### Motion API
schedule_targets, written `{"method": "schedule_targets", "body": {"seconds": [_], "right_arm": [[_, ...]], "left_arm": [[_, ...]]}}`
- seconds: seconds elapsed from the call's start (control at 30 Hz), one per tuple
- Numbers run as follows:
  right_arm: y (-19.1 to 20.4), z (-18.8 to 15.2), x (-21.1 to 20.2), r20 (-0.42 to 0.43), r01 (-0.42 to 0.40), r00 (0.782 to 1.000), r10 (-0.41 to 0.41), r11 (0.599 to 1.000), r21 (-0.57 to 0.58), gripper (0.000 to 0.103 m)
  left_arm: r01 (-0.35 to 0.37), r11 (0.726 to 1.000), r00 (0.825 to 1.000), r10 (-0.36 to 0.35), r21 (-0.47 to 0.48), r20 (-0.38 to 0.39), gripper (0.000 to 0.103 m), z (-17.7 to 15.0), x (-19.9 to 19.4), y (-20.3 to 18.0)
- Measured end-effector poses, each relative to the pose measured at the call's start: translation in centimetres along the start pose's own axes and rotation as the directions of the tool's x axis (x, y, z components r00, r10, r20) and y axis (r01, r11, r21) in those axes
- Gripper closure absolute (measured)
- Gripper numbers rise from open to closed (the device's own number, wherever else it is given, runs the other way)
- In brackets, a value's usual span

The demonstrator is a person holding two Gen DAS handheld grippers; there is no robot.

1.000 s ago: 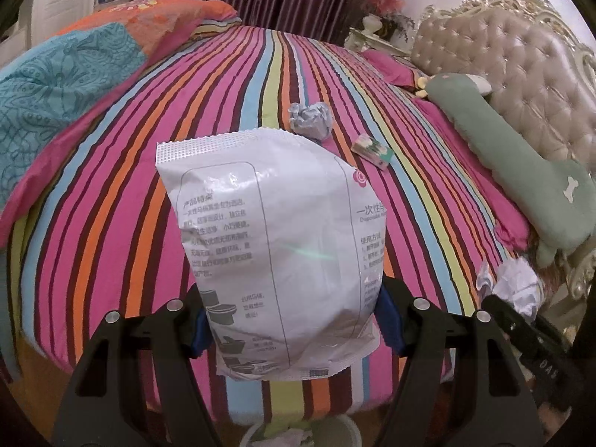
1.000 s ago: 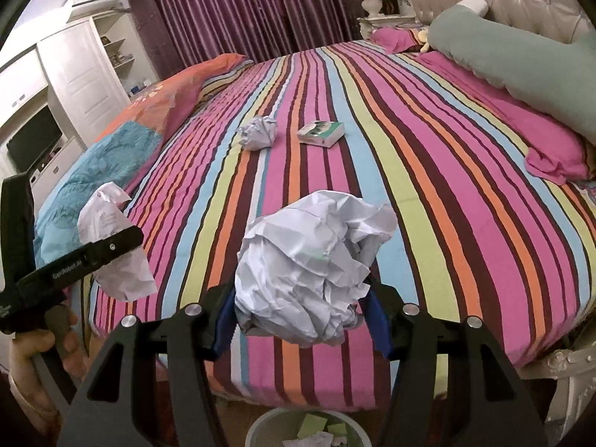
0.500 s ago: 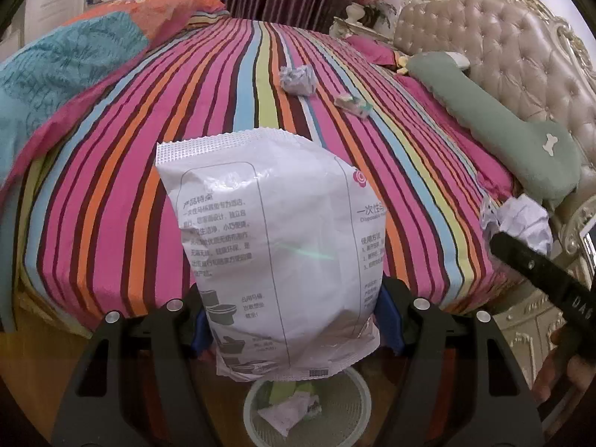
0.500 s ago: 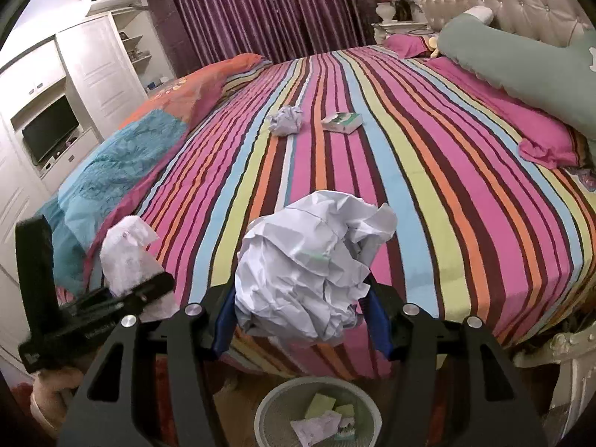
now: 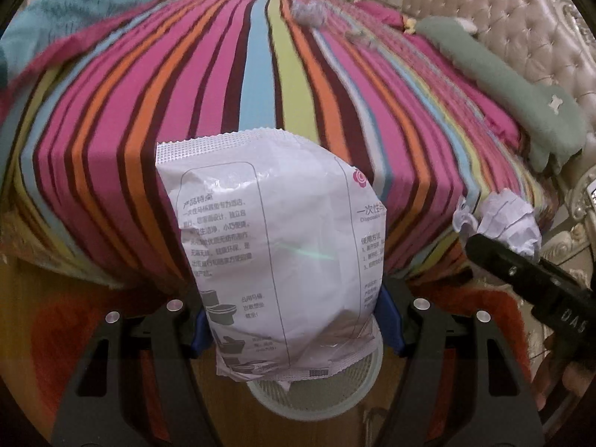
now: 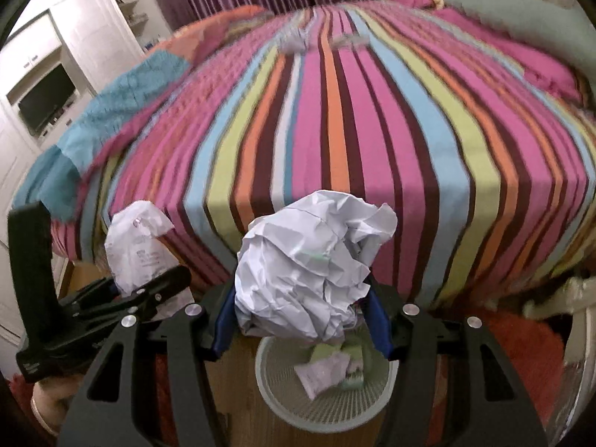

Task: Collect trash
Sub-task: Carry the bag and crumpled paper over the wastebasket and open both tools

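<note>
My left gripper (image 5: 296, 326) is shut on a white printed plastic packet (image 5: 275, 246), held upright above a pale mesh waste bin (image 5: 316, 391) on the floor. My right gripper (image 6: 301, 326) is shut on a crumpled white paper ball (image 6: 309, 268), held above the same bin (image 6: 283, 395), which holds some paper scraps. Each gripper shows in the other's view: the right one with its paper ball (image 5: 510, 223), the left one with its packet (image 6: 138, 249). Another crumpled paper (image 5: 309, 13) and a small box (image 5: 359, 35) lie far back on the striped bed.
The striped bed (image 5: 260, 93) fills the view, its foot edge just beyond both grippers. A green bolster (image 5: 514, 85) and a tufted headboard (image 5: 521, 11) are at the right. White cabinets with a TV (image 6: 44, 100) stand at the left. The floor is wood with a red rug (image 6: 521, 339).
Both grippers have pulled back from the bed and tilted down, each still holding its item. The waste bin has come further into view below them.
</note>
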State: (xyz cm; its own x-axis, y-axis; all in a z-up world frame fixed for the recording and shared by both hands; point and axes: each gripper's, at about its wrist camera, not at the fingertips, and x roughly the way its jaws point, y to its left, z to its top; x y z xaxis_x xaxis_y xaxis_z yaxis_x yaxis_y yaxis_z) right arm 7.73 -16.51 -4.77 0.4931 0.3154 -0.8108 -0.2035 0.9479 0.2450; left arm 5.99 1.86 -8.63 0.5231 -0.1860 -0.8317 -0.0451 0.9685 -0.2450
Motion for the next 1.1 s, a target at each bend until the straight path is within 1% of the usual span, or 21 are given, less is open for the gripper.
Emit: {"method": "schedule_targets", "body": {"seconds": [0.13,0.23,0.3,0.4,0.57,0.63,0.77,0.97,1.03,1.1], "right_arm": [[-0.9,-2.2,2.1,-0.081,0.022,0.997,-0.020,1.000,0.021,0.048],[-1.7,-3.7,3.4,-0.138,0.031,0.990,-0.025,0.999,0.042,0.048],[-2.1,-4.4,4.4,-0.179,0.039,0.983,-0.029,0.998,0.054,0.048],[-3.0,-5.2,5.7,-0.227,0.044,0.974,-0.023,0.995,0.086,0.048],[-4.2,-6.0,7.8,-0.305,0.052,0.952,-0.008,0.989,0.136,0.048],[-4.5,-6.5,9.1,-0.344,0.062,0.939,-0.008,0.987,0.147,0.048],[-4.6,-7.1,11.0,-0.395,0.071,0.919,-0.002,0.985,0.160,0.048],[-4.8,-8.1,13.6,-0.466,0.085,0.884,0.012,0.979,0.187,0.048],[-5.1,-8.5,14.2,-0.485,0.096,0.874,0.014,0.975,0.201,0.048],[-5.6,-9.0,14.9,-0.506,0.107,0.862,0.018,0.970,0.218,0.048]], "left_arm": [[-0.012,0.999,0.997,0.010,-0.030,-0.072,0.036,-2.0,2.1,0.7],[-0.015,0.999,0.991,0.008,-0.050,-0.134,0.036,-3.4,3.7,1.0],[-0.022,0.999,0.983,0.013,-0.045,-0.183,0.036,-4.3,5.0,0.9],[-0.030,0.999,0.971,0.019,-0.043,-0.237,0.036,-5.1,6.4,1.0],[-0.043,0.998,0.945,0.025,-0.049,-0.325,0.036,-6.2,8.9,1.2],[-0.051,0.997,0.934,0.030,-0.051,-0.356,0.036,-6.5,9.8,1.4],[-0.065,0.997,0.907,0.038,-0.051,-0.419,0.036,-7.3,11.8,1.6],[-0.080,0.996,0.871,0.057,-0.028,-0.487,0.036,-8.9,14.4,1.0],[-0.080,0.997,0.861,0.062,-0.014,-0.505,0.036,-9.3,15.1,0.8],[-0.076,0.997,0.854,0.065,-0.001,-0.517,0.036,-9.5,15.5,0.4]]}}
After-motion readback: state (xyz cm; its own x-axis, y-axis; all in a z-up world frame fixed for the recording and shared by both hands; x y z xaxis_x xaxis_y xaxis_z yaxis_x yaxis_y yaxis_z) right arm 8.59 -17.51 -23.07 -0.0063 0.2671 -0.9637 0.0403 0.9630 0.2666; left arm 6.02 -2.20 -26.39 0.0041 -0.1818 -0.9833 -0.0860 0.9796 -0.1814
